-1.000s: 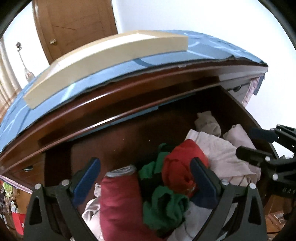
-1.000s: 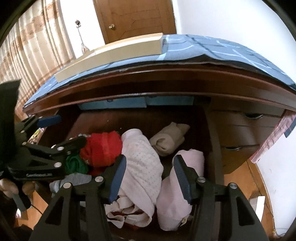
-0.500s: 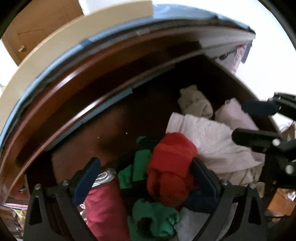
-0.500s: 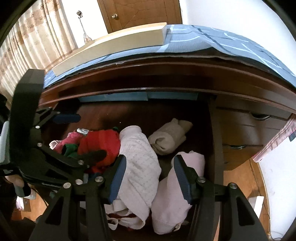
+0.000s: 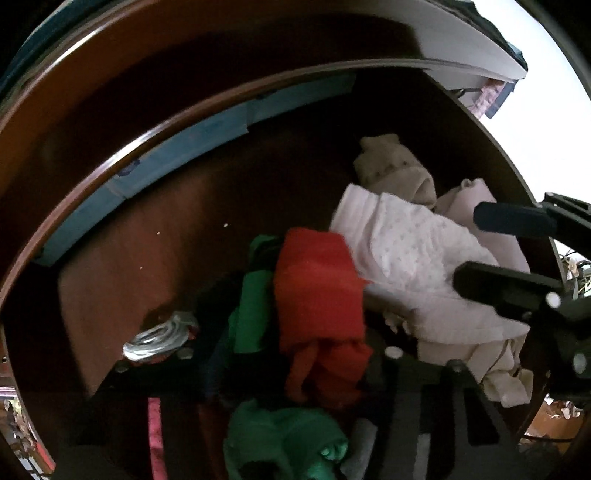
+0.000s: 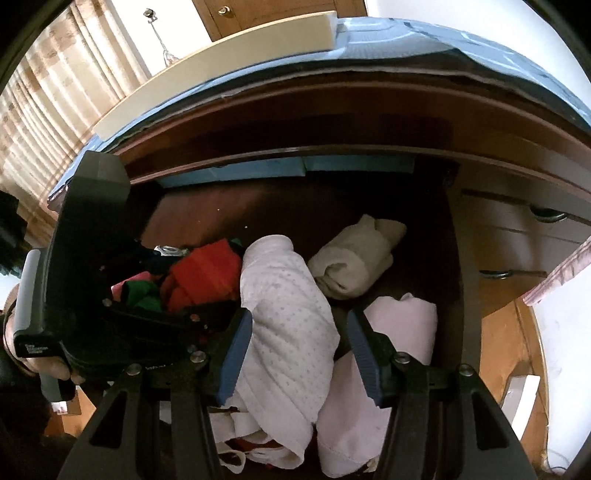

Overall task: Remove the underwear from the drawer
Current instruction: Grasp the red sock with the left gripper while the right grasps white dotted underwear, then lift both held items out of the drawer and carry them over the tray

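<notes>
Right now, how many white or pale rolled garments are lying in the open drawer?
3: a dotted white roll between the right gripper's fingers, a pale pink one to its right, and a beige one behind them. More may be hidden under the pile.

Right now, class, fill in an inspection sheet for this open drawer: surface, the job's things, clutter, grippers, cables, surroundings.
Surface: open wooden drawer, dark bare floor at the back.
Job's things: red garment, green garment, white dotted garment, pink garment, beige roll, piled at the front.
Clutter: silvery waistband beside the green piece.
Grippers: left gripper closing over the red and green pieces; right gripper straddles the white dotted garment, contact unclear.
Cables: nothing seen.
Surroundings: blue cloth and pale board on top; curtain, door.
</notes>
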`<state>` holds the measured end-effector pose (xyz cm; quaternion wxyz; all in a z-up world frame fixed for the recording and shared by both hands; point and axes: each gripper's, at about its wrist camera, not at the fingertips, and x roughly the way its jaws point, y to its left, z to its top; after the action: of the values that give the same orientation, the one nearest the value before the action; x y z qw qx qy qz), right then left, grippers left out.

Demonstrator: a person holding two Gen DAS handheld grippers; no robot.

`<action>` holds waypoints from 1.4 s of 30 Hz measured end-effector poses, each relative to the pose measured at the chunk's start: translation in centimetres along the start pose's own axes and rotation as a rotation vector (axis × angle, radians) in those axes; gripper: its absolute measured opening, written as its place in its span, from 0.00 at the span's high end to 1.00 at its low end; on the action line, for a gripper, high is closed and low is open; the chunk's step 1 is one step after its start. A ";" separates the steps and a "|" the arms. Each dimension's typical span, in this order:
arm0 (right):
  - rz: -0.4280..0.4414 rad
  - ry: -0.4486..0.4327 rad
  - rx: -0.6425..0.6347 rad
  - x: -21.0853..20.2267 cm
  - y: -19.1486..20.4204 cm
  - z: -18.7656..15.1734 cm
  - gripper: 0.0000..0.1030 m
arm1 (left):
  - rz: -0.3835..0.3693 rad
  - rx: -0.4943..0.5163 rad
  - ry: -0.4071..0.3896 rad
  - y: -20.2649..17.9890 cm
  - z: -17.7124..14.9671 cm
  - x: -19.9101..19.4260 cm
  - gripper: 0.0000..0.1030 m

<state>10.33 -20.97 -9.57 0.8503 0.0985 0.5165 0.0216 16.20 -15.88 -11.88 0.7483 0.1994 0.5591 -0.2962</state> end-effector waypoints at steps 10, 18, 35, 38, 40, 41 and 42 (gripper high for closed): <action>0.023 0.060 0.006 1.1 0.2 0.1 0.45 | -0.061 -0.076 -0.131 1.4 -1.5 -3.2 0.61; 0.006 0.146 0.023 3.6 0.6 0.8 0.45 | -0.053 -0.106 -0.223 2.6 -1.9 -7.1 0.62; 0.017 -0.003 0.080 -0.4 0.8 -0.5 0.67 | -0.091 -0.180 -0.290 4.6 -4.6 -9.5 0.67; 0.041 -0.075 0.116 -2.7 0.6 -0.4 0.67 | -0.103 -0.183 -0.312 4.7 -4.8 -10.6 0.68; 0.061 -0.115 0.140 -4.2 0.5 -0.2 0.67 | -0.102 -0.183 -0.327 4.8 -4.9 -11.8 0.68; 0.079 -0.140 0.151 -4.9 0.5 0.2 0.67 | -0.099 -0.183 -0.332 4.8 -4.9 -12.1 0.68; 0.090 -0.150 0.153 -5.3 0.6 0.3 0.67 | -0.096 -0.182 -0.346 4.9 -4.9 -12.9 0.68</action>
<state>8.22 -21.19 -4.70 0.8748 0.1873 0.4467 0.0127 13.35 -6.34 -1.21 0.8332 0.0503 0.4556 -0.3094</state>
